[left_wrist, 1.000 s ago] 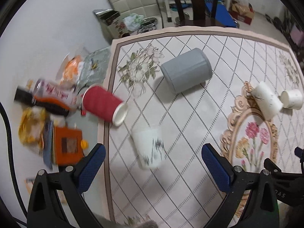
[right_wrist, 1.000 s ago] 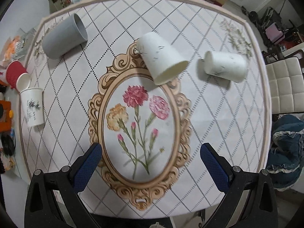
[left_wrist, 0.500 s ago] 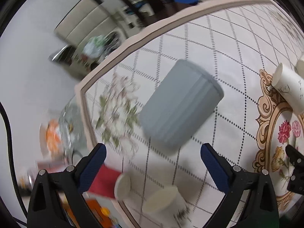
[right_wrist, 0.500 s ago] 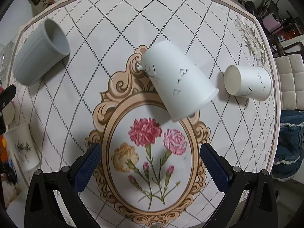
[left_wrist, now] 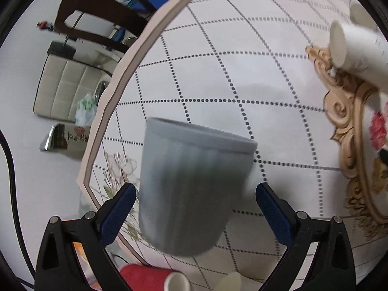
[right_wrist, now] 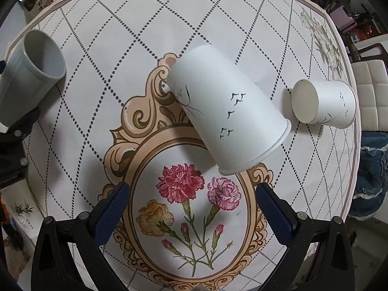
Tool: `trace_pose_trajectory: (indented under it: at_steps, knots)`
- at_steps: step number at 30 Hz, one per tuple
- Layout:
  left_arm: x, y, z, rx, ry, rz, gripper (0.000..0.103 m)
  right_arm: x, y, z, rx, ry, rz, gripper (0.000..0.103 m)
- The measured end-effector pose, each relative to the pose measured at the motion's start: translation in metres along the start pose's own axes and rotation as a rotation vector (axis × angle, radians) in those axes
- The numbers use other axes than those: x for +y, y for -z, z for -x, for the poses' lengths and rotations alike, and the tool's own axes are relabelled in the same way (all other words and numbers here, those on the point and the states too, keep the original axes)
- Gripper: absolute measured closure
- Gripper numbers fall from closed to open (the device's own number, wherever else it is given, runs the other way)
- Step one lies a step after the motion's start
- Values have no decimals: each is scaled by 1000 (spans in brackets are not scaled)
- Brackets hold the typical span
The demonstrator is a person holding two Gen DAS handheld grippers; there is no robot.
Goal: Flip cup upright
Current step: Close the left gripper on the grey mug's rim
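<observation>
- Three cups lie on their sides in the right wrist view: the grey cup (right_wrist: pixel 29 72) near the table's left edge, the large white cup (right_wrist: pixel 230 126) at the middle of the table (right_wrist: pixel 116 24), and the small white cup (right_wrist: pixel 325 104) toward the right edge.
- Grey cup (left_wrist: pixel 191 184): ribbed wall; in the right wrist view its open mouth faces the table's middle. It sits just inside the left edge, beside the flower print at that corner.
- Left gripper (left_wrist: pixel 194 208): jaws wide open, one blue pad on each side of the grey cup's body. A gap shows on both sides, so no contact yet. The cup is blurred in the left wrist view; finer detail cannot be read.
- Large white cup: bird print on its wall, rim pointing toward the near right, lying across the top of the ornate frame (right_wrist: pixel 126 126) printed on the cloth.
- Right gripper (right_wrist: pixel 191 208): jaws wide open, holding nothing, poised above the carnation print, near side of the large white cup and apart from it.
- Small white cup: base faces the large cup, close beside it but not touching.
- Other cups: a red cup (left_wrist: pixel 148 277) at the bottom of the left wrist view, and a white cup with a leaf print (right_wrist: pixel 19 208) at the left edge; how it stands cannot be told.
- Progress (judgement): none of the three lying cups is righted. Grey cup looks next in hand; closing, lifting and turning it all remain.
</observation>
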State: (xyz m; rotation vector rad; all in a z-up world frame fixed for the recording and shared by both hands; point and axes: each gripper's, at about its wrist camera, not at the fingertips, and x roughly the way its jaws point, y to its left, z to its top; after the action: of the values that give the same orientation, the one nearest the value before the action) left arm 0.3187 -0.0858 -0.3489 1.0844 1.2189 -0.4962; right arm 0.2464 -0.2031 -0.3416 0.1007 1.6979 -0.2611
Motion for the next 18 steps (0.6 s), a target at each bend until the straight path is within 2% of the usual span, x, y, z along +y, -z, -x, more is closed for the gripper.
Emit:
trace_pose_trajectory:
  at_steps: [1,2,4,12,18]
  knots:
    - [-2,-2,-4,-3,-22,-14,2,0,-1,0,2,3,-1,0]
    - [-5,0,-5,-6,-35,-23,10,-1,-1,-1,3,7,-1,0]
    - [-8,-2,-11,-8,-77,-44,19,-7,3,-11,2,11,-4,0]
    - [-6,0,-9,-33,-75,-1,20,-16,15,-15,4,32,-20,0]
    - [-1,6,0,-29,-8,99,20,-27,25,-8,-4,44,-29,0]
